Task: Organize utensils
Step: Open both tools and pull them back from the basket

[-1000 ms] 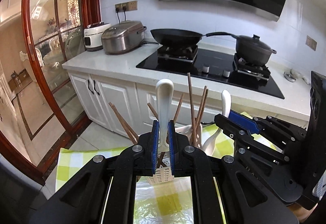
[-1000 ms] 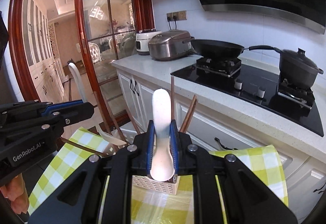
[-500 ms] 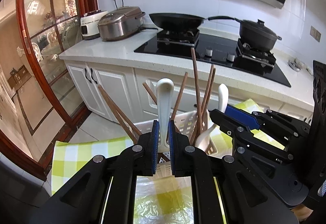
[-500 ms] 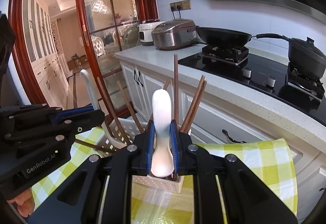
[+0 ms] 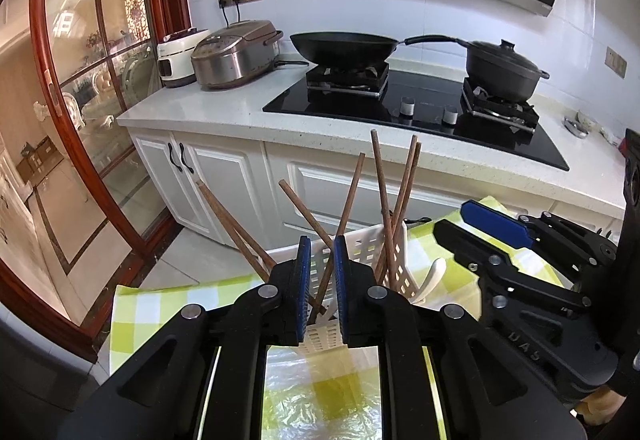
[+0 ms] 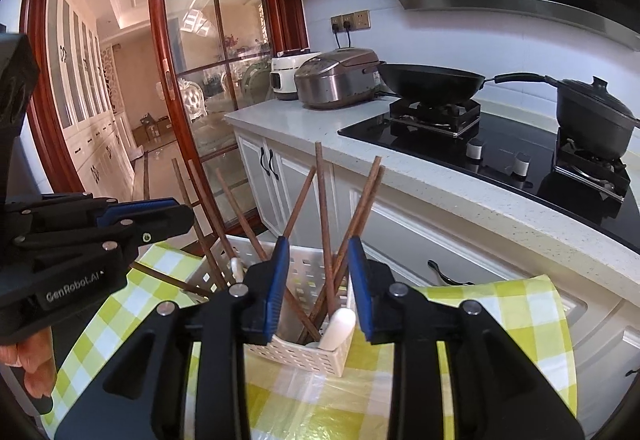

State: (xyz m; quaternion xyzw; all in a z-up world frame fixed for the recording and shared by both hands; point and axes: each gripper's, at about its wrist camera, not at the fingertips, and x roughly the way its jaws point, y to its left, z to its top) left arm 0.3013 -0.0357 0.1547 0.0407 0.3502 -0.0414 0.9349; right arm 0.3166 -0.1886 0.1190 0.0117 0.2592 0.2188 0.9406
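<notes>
From our left wrist view, our left gripper (image 5: 320,280) has just parted its pads; the white spoon it clenched a second ago is gone from between them, and only chopsticks (image 5: 382,200) show in the gap, leaning in the white basket (image 5: 370,246).

From our right wrist view, our right gripper (image 6: 318,280) has just spread wider, released; its spoon (image 6: 338,328) now rests in the basket's near corner. Both spoons look delivered.

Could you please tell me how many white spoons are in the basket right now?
2. One spoon leans in the basket's near right corner; the other spoon shows its handle at the left end, beside the chopsticks. Others may be hidden inside.
</notes>
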